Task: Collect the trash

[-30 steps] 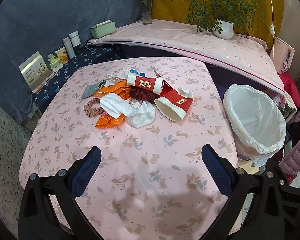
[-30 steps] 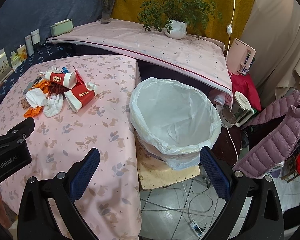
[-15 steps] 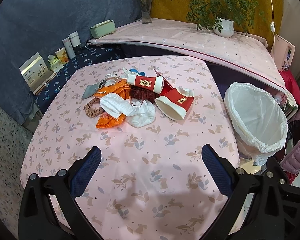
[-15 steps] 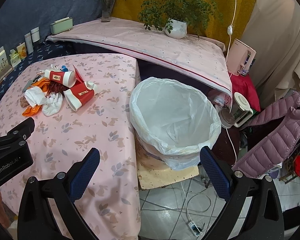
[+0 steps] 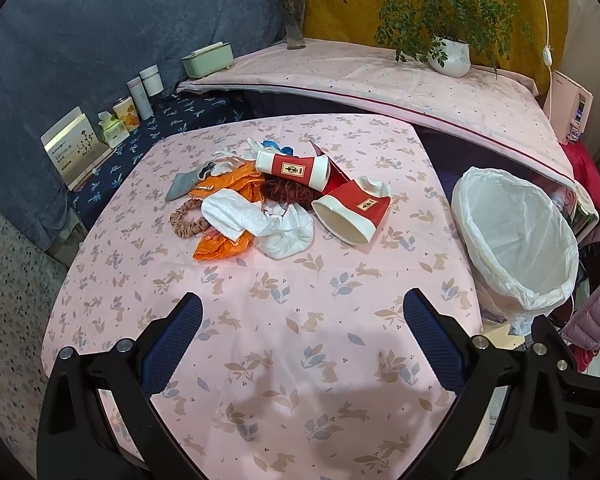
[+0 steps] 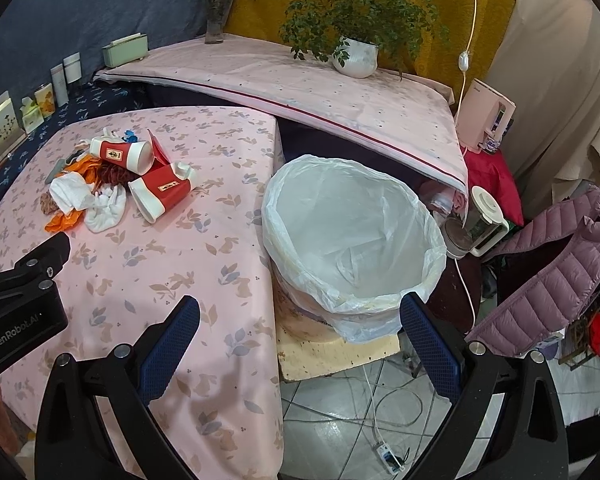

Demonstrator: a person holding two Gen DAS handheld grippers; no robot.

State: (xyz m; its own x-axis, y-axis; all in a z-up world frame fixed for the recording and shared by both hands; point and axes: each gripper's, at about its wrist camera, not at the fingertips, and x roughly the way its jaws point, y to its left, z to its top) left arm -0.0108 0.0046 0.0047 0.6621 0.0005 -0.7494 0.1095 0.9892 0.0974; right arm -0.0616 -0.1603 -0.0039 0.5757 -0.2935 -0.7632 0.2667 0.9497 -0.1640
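Observation:
A heap of trash lies mid-table on the pink cloth: two red-and-white paper cups [image 5: 354,212] [image 5: 294,168], white crumpled tissues [image 5: 260,222], an orange wrapper [image 5: 224,246], a dark red scrunchie [image 5: 288,192] and a beige scrunchie [image 5: 186,220]. The same heap [image 6: 112,184] shows in the right wrist view. A bin with a white liner [image 6: 352,236] [image 5: 516,236] stands off the table's right edge. My left gripper [image 5: 302,336] is open, hovering over the near table, well short of the heap. My right gripper [image 6: 300,332] is open over the table's right edge, near the bin's front rim.
The left gripper's black body [image 6: 20,296] shows at the right wrist view's left. A raised pink-covered shelf [image 5: 380,84] behind holds a potted plant [image 5: 452,54], vase [image 5: 294,28] and green box [image 5: 208,60]. Jars and cards [image 5: 112,120] line the left. A purple jacket [image 6: 548,272] and cables [image 6: 380,408] lie at right.
Both views have shifted only slightly; the trash heap sits a touch lower in the left wrist view. Both grippers stay open and nothing has been picked up.

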